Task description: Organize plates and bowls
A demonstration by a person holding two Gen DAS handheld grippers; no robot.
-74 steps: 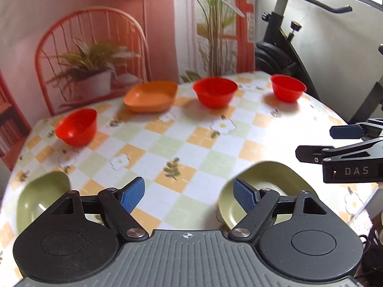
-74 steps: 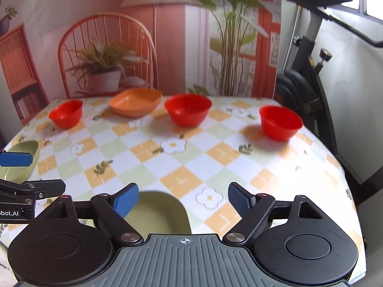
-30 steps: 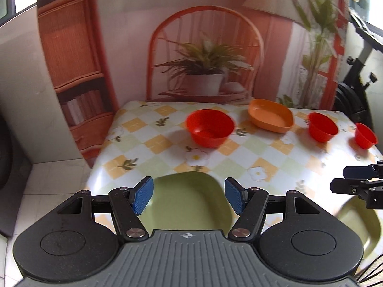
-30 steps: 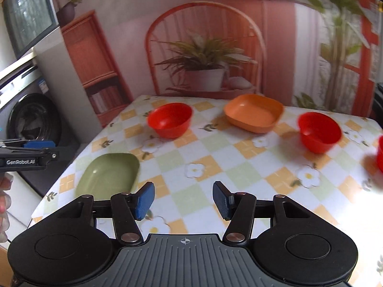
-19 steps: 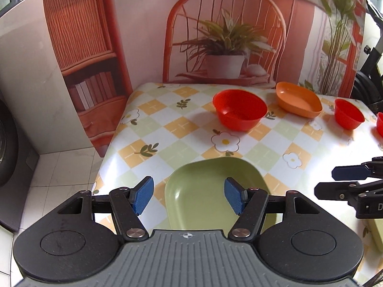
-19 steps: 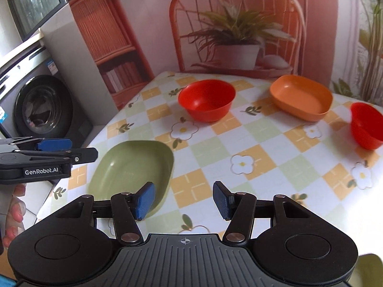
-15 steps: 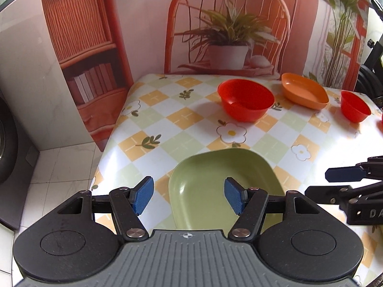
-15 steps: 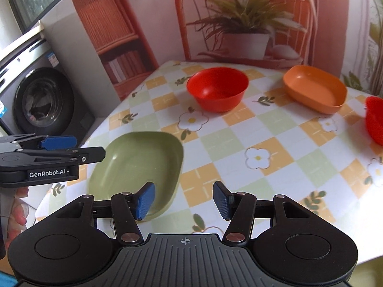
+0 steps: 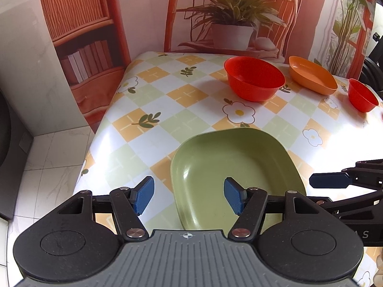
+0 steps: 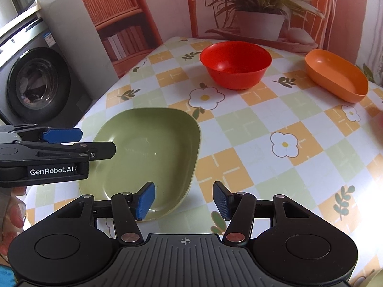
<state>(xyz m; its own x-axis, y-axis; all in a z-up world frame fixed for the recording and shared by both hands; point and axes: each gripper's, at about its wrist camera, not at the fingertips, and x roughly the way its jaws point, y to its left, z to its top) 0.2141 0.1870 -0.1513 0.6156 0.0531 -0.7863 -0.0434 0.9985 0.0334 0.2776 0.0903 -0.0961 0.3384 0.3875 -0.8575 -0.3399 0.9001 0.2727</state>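
A green plate (image 9: 237,167) (image 10: 148,150) lies near the front left corner of the checked table (image 9: 167,110). My left gripper (image 9: 189,196) is open just above the plate's near left rim, one finger on each side of the edge. My right gripper (image 10: 183,199) is open over the plate's near right rim. Each gripper shows from the side in the other's view: the right gripper (image 9: 335,181), the left gripper (image 10: 79,141). Farther back sit a large red bowl (image 9: 255,77) (image 10: 235,63), an orange plate (image 9: 312,75) (image 10: 337,75) and a smaller red bowl (image 9: 361,95).
The table (image 10: 263,124) drops off to a tiled floor (image 9: 47,162) on the left. A washing machine (image 10: 36,83) and a white cabinet (image 10: 71,47) stand there. A printed backdrop with a chair and plant (image 9: 229,24) closes the far side. A hand (image 10: 12,210) holds the left gripper.
Both grippers swung left from the table's right part to the green plate at the left corner and came down close to it. Both stayed open.
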